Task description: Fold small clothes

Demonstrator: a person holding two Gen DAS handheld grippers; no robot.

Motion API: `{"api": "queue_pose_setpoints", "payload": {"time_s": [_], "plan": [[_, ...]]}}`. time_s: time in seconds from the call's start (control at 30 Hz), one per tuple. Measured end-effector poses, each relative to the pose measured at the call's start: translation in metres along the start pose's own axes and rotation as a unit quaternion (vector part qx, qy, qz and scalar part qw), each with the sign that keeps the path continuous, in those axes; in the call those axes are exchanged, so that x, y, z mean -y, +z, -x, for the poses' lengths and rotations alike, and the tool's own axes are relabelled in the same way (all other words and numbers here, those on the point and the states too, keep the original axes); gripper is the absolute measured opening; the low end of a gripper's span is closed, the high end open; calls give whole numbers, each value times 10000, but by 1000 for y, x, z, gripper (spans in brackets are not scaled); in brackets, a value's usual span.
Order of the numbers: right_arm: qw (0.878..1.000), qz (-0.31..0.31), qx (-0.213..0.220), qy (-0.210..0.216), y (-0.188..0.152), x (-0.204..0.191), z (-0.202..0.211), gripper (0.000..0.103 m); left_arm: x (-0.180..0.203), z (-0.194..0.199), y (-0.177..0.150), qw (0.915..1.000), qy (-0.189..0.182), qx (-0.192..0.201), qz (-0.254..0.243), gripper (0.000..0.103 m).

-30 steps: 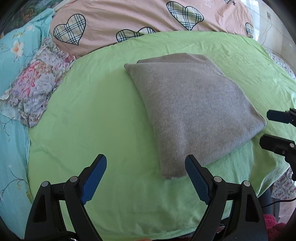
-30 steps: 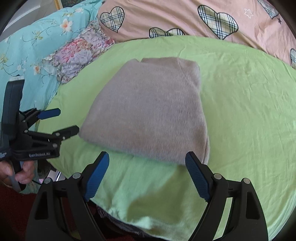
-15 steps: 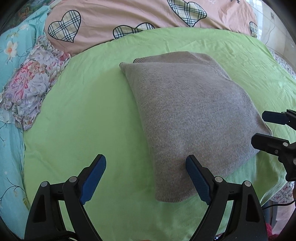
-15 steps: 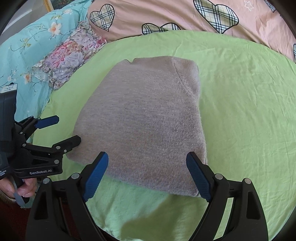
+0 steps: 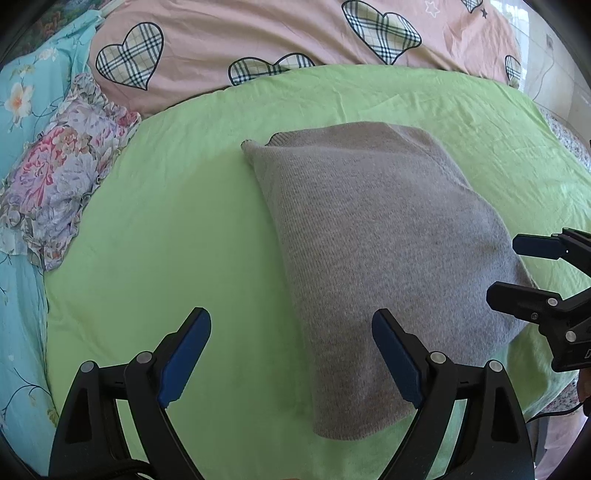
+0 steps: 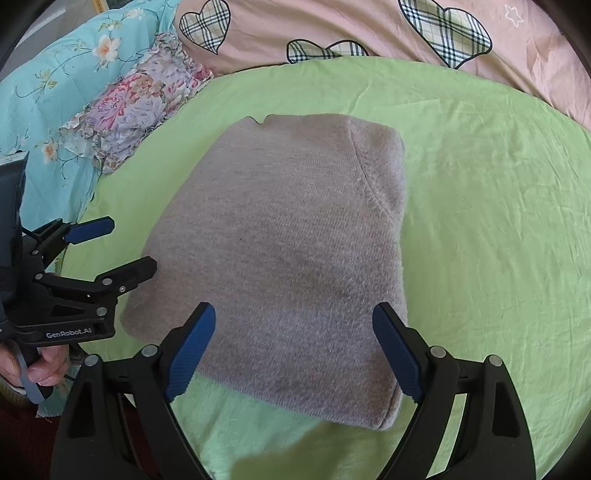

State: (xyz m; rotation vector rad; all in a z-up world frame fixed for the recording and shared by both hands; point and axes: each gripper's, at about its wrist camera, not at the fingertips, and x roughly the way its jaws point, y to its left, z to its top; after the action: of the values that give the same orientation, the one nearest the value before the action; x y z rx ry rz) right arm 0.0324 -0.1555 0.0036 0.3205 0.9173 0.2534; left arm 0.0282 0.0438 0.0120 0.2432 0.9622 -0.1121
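Observation:
A folded grey knit garment (image 5: 369, 258) lies flat on the green sheet (image 5: 166, 240); it also shows in the right wrist view (image 6: 288, 251). My left gripper (image 5: 291, 354) is open and empty, hovering over the garment's near left corner; it also shows at the left of the right wrist view (image 6: 122, 247). My right gripper (image 6: 295, 350) is open and empty above the garment's near edge; it also shows at the right edge of the left wrist view (image 5: 509, 269).
A floral cloth (image 5: 62, 173) lies at the sheet's left edge on a turquoise flowered cover (image 5: 18, 314). A pink quilt with plaid hearts (image 5: 295, 33) lies behind. The green sheet's front edge (image 6: 258, 443) drops off close below me.
Both grippers have moved forward over the garment, which now looms larger. Both stay open and the garment has not moved.

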Motion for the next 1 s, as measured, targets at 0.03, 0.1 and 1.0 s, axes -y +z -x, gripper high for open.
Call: {"api": "queue_pose_setpoints", "payload": {"time_s": [0.03, 0.1, 1.0], "plan": [[10000, -17, -7, 27, 1, 1, -1, 87, 0, -1, 1, 10000, -5, -6, 1, 90], [10000, -62, -21, 62, 3, 3, -3, 87, 1, -1, 1, 10000, -7, -12, 13, 90], [9992, -235, 309, 136, 4, 0, -2, 87, 1, -2, 1, 9997, -211, 22, 137, 90]]}}
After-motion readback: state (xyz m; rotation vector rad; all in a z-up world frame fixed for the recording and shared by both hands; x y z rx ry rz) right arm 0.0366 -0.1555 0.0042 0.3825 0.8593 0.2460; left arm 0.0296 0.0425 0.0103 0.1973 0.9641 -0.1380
